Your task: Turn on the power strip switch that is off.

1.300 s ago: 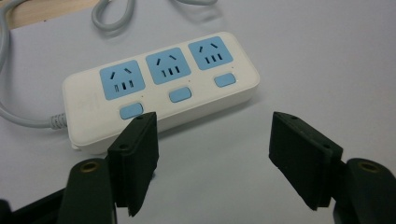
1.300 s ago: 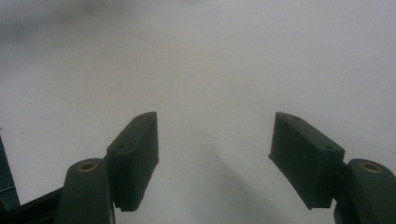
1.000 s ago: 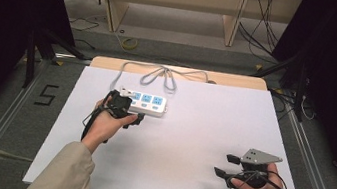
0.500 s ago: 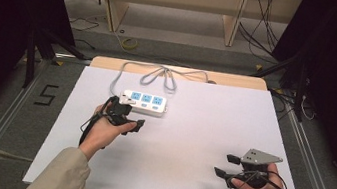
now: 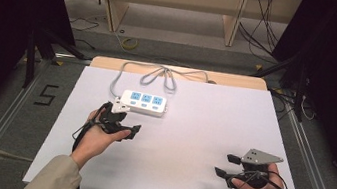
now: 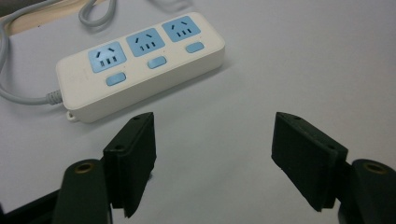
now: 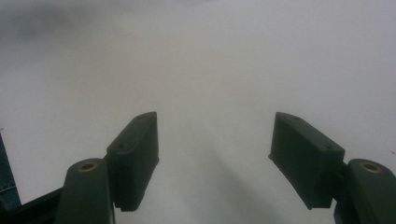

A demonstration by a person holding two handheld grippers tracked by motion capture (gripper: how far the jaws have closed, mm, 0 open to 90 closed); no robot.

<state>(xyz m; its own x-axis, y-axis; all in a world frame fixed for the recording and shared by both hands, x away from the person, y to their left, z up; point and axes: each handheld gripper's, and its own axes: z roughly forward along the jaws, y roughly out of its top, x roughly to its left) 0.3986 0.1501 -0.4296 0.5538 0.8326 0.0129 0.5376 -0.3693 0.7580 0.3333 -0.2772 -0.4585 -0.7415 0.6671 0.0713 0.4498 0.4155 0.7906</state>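
Near the desk's (image 5: 254, 117) far edge, spread left gripper (image 6: 212, 144) risks nudging the power strip (image 5: 144, 103); right gripper (image 5: 226, 166) spread, idle.

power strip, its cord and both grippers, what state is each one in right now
power strip: flat on the white table, sockets up, all three empty
cord: looped loosely at the table's far edge
left gripper: jaws open, nothing between them, short of the strip
right gripper: jaws open, empty, over bare table
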